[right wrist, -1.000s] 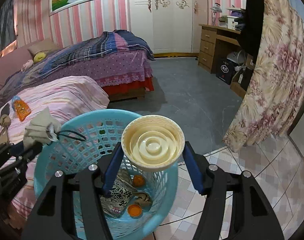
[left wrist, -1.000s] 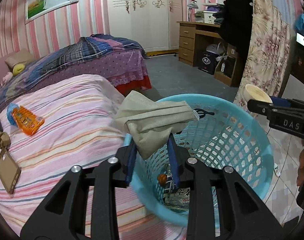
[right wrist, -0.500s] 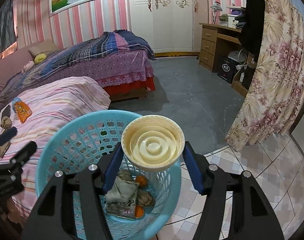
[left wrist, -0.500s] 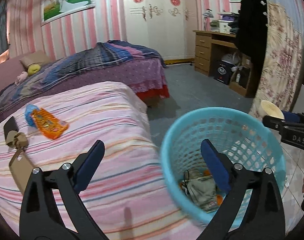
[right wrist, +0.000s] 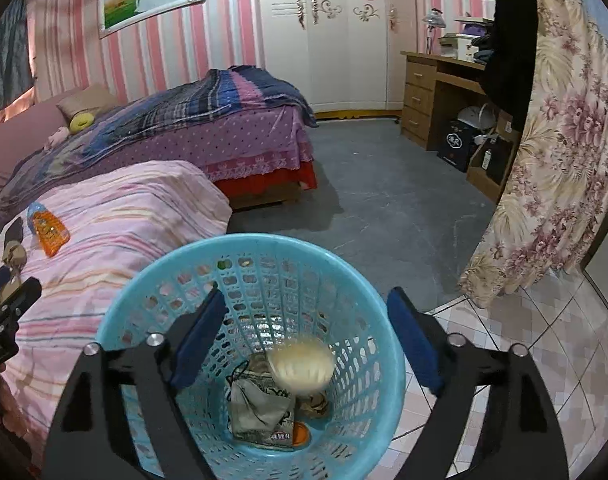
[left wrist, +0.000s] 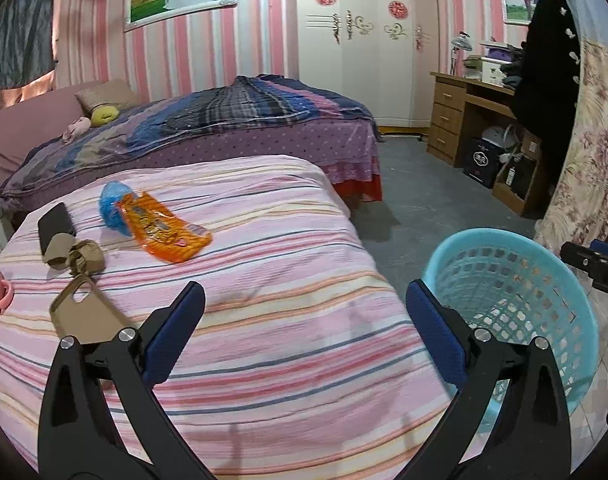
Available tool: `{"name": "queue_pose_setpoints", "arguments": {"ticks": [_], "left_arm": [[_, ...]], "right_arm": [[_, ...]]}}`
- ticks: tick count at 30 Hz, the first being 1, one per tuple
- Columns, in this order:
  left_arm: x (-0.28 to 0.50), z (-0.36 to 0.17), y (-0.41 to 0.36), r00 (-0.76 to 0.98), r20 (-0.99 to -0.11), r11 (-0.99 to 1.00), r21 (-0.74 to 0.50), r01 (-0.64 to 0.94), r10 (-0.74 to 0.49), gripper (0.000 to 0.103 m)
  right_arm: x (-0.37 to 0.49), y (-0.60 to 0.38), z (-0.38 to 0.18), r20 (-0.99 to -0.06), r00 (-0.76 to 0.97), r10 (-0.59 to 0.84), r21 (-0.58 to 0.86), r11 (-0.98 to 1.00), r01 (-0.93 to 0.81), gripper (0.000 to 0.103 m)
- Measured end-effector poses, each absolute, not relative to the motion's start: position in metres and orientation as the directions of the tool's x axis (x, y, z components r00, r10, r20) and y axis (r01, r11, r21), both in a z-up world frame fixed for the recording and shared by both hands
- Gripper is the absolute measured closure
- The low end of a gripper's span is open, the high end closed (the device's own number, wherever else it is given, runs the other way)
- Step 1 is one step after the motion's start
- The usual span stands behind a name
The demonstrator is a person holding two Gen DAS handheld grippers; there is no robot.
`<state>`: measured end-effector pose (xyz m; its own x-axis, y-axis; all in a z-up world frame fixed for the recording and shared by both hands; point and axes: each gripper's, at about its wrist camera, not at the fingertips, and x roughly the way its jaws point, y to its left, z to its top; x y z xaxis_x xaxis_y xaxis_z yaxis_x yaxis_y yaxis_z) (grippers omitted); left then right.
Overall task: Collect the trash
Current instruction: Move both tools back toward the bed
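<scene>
- Right gripper (right wrist: pixel 305 322): positioned above the blue mesh basket (right wrist: pixel 383 344); jaws opening, nothing pressed between the pads.
- Cream plastic lid (right wrist: pixel 302 366): blurred, inside the basket mouth, clear of both pads (contact with the contents below cannot be determined).
- Basket contents: grey face mask (right wrist: pixel 256 404), printed wrapper (right wrist: pixel 278 436), orange cap (right wrist: pixel 302 438).
- Left gripper (left wrist: pixel 304 322): over the striped pink bed (left wrist: pixel 264 264); jaws opening, near full spread, empty.
- Remaining trash on the bed: orange snack packet (left wrist: pixel 166 232) overlapping a blue bag (left wrist: pixel 114 202); crumpled brown paper (left wrist: pixel 74 256) beside a tan phone case (left wrist: pixel 86 312).
- Background: second bed with plaid blanket (left wrist: pixel 240 108).
</scene>
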<state>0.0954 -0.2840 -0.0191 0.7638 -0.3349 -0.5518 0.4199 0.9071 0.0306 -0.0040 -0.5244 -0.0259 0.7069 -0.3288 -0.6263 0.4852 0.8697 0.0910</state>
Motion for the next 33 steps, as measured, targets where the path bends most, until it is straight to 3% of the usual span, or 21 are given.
{"name": "queue_pose_setpoints", "arguments": {"ticks": [6, 17, 33], "left_arm": [[0.102, -0.018, -0.259, 0.787, -0.538, 0.92, 0.05, 0.388, -0.303, 0.006], [0.141, -0.007, -0.191, 0.831, -0.515, 0.952, 0.09, 0.293, -0.208, 0.006], [0.212, -0.03, -0.095, 0.799, -0.595, 0.986, 0.071, 0.153, -0.082, 0.006]], "right_arm": [[0.007, -0.513, -0.021, -0.628, 0.704, -0.332, 0.073, 0.876, 0.478, 0.011], [0.034, -0.474, -0.012, -0.592, 0.745, -0.307, 0.068, 0.902, 0.425, 0.008], [0.106, -0.377, -0.01, -0.588, 0.786, -0.19, 0.052, 0.961, 0.271, 0.008]]}}
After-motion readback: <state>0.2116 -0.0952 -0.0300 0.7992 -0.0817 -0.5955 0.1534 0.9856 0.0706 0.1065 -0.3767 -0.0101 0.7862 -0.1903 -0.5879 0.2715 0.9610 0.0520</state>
